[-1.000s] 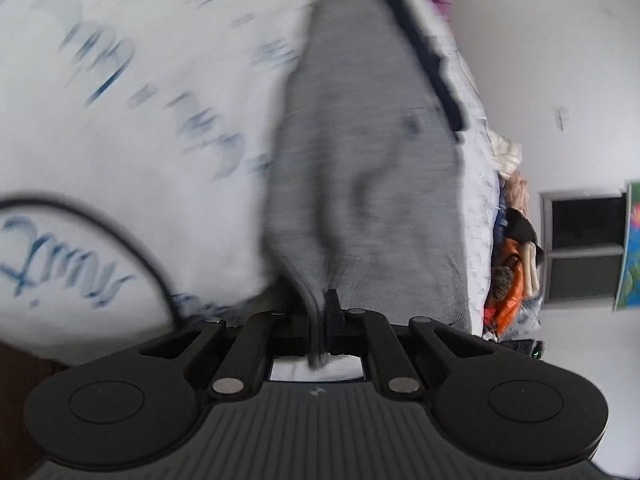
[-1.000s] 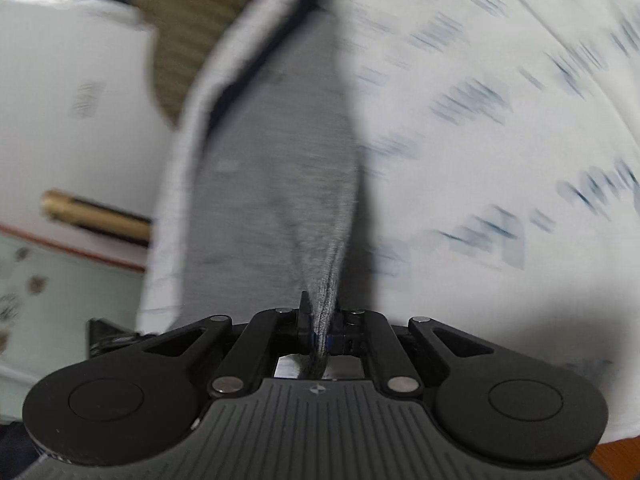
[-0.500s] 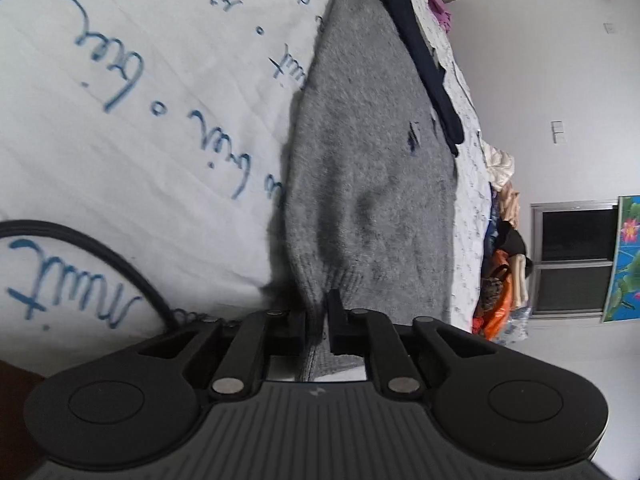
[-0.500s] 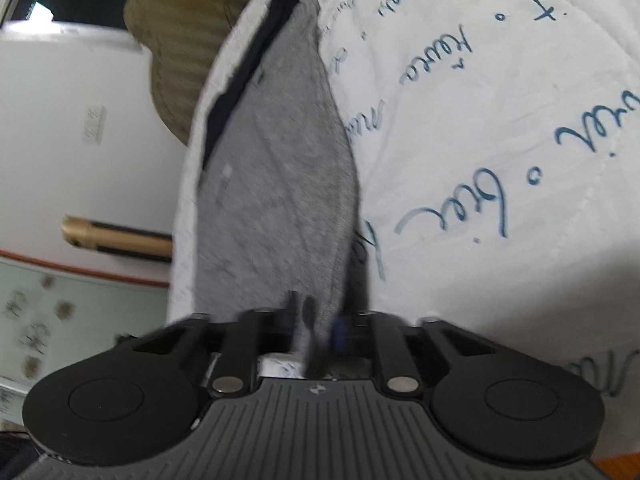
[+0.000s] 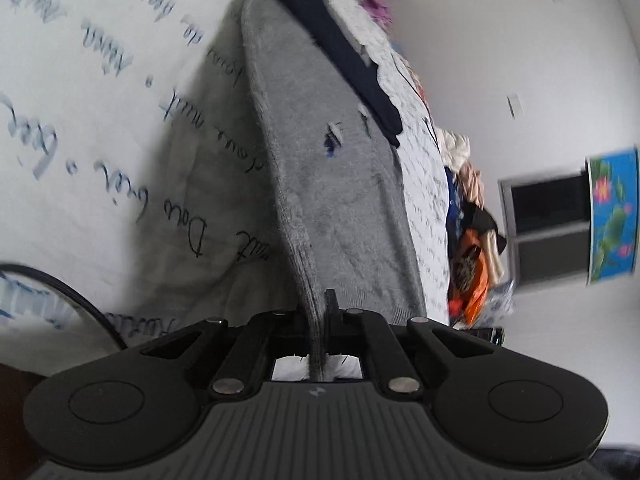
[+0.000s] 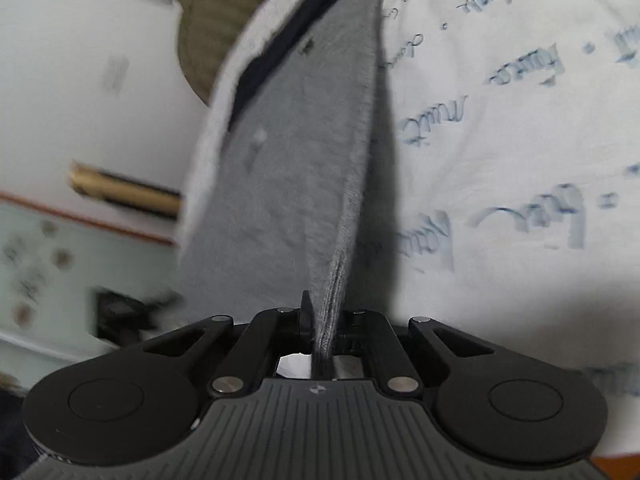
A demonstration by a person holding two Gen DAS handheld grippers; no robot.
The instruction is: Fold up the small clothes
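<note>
Grey knit garment (image 5: 340,200): clothes pile (image 5: 472,240) appears in left view only.

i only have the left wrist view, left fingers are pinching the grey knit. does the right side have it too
Observer: Yes, the right gripper is shut on the grey sweater at its edge.
Operator: anything behind it on that side
Observer: An olive ribbed cushion sits past the far end of the white printed bedspread.
Operator: anything off the bed there
Observer: A brass-coloured rod lies against the wall.
</note>
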